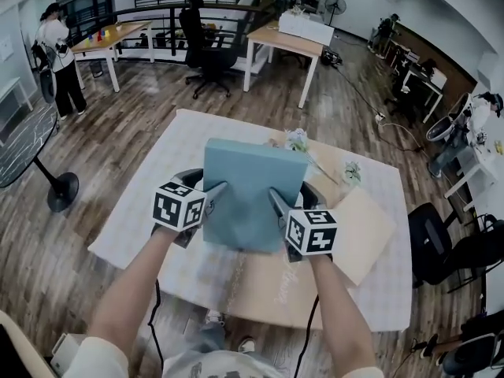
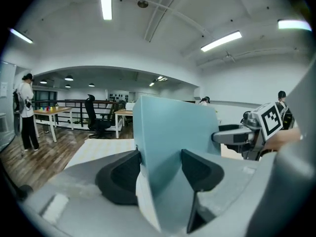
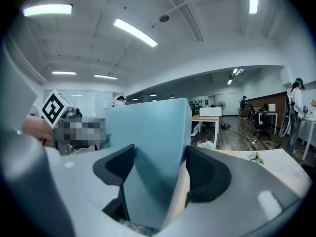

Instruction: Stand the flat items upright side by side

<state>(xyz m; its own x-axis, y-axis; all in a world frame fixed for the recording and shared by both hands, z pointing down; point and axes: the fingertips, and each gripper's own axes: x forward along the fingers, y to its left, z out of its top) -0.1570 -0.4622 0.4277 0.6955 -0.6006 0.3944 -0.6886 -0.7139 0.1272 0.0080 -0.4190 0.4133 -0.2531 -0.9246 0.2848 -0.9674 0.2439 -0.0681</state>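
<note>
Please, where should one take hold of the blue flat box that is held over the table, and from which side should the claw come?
Grip the blue flat box at its two opposite side edges, one claw coming in from each side, as the left claw and the right claw hold it now. Its thickness fits between the jaws, whereas its broad face probably would not.

A white patterned cloth (image 1: 187, 136) is spread out, with small artificial sprigs (image 1: 297, 140) near its far side. Beyond, on the wood floor (image 1: 134, 124), are a black office chair (image 1: 206, 53), a wooden table (image 1: 287, 44) bearing a white box (image 1: 305, 27), a standing fan (image 1: 24, 144) and a person (image 1: 59, 57).
</note>
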